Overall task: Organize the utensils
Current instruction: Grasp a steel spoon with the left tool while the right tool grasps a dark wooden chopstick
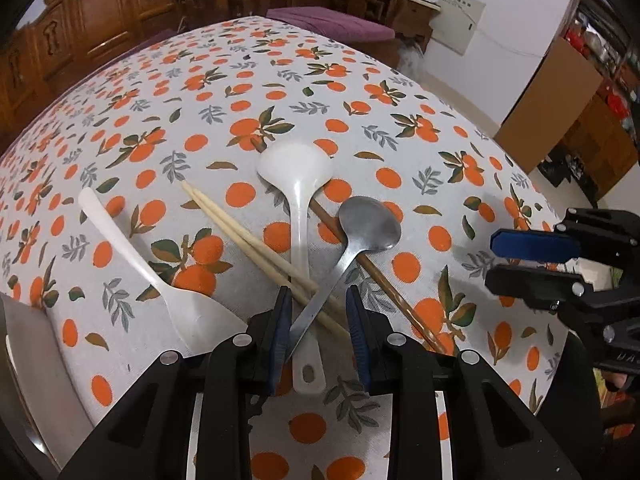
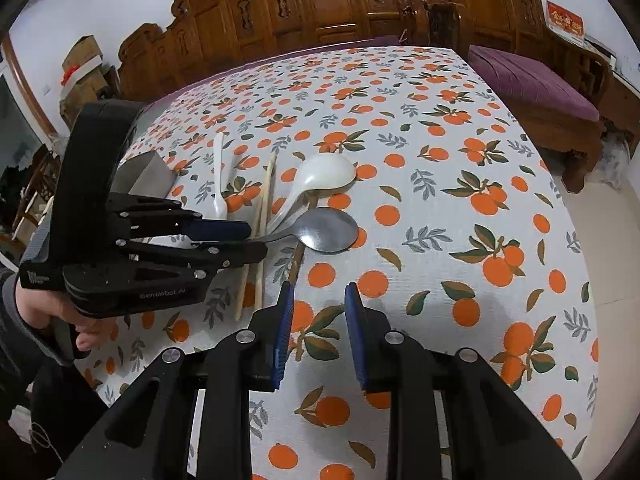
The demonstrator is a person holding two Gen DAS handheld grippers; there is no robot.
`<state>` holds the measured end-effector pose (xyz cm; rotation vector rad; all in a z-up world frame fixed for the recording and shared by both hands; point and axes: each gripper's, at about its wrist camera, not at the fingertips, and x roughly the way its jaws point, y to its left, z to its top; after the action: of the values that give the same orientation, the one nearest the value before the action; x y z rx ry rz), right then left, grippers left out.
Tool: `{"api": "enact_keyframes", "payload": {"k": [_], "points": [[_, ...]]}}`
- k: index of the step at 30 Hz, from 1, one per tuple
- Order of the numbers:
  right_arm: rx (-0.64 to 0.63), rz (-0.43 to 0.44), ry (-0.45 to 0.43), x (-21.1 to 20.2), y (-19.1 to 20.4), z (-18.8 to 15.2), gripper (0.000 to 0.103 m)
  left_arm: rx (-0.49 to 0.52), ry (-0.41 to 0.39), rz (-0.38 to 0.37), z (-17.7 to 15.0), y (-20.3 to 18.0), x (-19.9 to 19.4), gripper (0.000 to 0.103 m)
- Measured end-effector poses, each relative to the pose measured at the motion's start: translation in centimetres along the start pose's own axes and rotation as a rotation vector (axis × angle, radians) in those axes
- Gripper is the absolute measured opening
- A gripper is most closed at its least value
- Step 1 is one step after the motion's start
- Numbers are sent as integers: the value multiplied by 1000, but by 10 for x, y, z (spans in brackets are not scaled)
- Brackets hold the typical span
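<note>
Blue-padded left gripper is hanging wide apart around the shiny metal spoon's handle, lying crossed over pale wooden chopsticks. Squeeze only the handle, lift slowly.

One white plastic ladle, one metal spoon, one white rice paddle. Two pale chopsticks and one brown chopstick.
</note>
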<state>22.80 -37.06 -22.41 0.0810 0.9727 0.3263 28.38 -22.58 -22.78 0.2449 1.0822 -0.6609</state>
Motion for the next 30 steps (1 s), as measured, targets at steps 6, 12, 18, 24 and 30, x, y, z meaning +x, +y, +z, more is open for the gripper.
{"api": "enact_keyframes", "payload": {"k": [6, 12, 18, 24, 30], "points": [[-10, -3, 5, 2, 3, -1, 29, 15, 3, -4, -4, -6, -4, 7], [-19, -4, 9, 4, 6, -2, 29, -34, -50, 9, -11, -2, -22, 0], [-26, -2, 7, 4, 10, -1, 29, -55, -64, 14, -6, 1, -28, 0], [-11, 0, 1, 1, 5, -1, 29, -71, -69, 22, 16, -7, -13, 19], [3, 1, 1, 1, 1, 0, 29, -60, -16, 82, 22, -11, 18, 19]]}}
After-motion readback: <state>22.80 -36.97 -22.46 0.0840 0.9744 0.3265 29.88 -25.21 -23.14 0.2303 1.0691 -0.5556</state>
